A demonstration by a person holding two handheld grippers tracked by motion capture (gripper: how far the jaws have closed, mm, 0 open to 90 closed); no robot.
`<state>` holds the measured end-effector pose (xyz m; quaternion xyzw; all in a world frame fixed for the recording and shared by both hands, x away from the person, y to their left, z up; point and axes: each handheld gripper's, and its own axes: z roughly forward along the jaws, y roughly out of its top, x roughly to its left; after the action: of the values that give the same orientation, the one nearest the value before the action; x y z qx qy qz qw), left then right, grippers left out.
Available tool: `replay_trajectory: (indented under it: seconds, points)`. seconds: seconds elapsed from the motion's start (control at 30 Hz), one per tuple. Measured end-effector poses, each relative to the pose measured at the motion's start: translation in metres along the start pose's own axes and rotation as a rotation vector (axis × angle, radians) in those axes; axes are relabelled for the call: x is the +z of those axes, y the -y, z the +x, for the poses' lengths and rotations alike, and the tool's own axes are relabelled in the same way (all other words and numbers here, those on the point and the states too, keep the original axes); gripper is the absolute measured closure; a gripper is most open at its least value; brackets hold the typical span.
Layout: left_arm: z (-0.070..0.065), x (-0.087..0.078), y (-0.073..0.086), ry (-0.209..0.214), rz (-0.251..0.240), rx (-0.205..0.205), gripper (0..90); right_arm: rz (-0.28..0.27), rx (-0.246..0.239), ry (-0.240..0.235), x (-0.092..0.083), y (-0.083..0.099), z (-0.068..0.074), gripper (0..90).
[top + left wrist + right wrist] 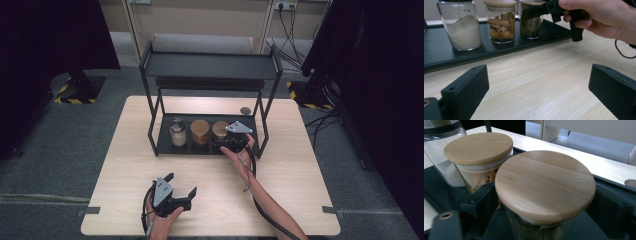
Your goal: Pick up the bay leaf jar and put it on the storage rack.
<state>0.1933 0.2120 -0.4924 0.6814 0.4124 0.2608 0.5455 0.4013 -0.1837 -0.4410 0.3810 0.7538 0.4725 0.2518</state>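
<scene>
Nearest the person, the left gripper rests low over the bare worktop, held in a hand at the front edge; its jaws stand wide apart with nothing between them. Farther forward, the right forearm stretches out to the black tray at the bottom of the black rack, and the right gripper reaches in level at the jar of dried leaves. Its jaws sit on either side of that jar just under the round wooden lid; whether the pads press on the glass I cannot tell. Beside it on the tray stands a jar of rolled brown sticks under a like wooden lid, and next a jar of white powder with faint small print on the glass, too small to read. All three stand upright in a row.
</scene>
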Motion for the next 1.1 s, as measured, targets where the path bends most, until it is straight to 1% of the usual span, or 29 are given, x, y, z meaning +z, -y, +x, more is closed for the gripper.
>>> replay_trajectory:
  seconds: [0.03,0.07,0.23,0.43,0.5,0.93,1.1]
  points:
    - [0.000,0.000,0.000,0.000,0.000,0.001,2.6,0.004,0.006,0.002,-0.001,-0.001,0.000,9.7]
    - [0.000,0.000,0.000,0.000,0.000,0.000,2.6,0.005,0.010,0.002,-0.002,-0.001,0.000,9.3]
    - [0.000,0.000,0.000,0.000,0.000,-0.001,2.6,-0.004,0.020,-0.010,-0.007,-0.001,-0.001,8.5]
    - [0.000,0.000,0.000,-0.001,-0.001,0.000,2.6,-0.018,0.044,-0.012,-0.015,-0.001,-0.001,7.2]
    - [0.000,0.000,0.000,-0.001,-0.001,0.000,2.6,-0.027,0.045,-0.007,-0.018,0.000,0.000,6.9]
    - [0.000,0.000,0.000,-0.001,-0.001,0.001,2.5,-0.052,0.058,-0.017,-0.031,0.005,0.001,6.8]
    - [0.000,0.000,0.000,-0.001,0.000,0.001,2.5,-0.059,0.056,-0.025,-0.035,0.007,0.002,6.6]
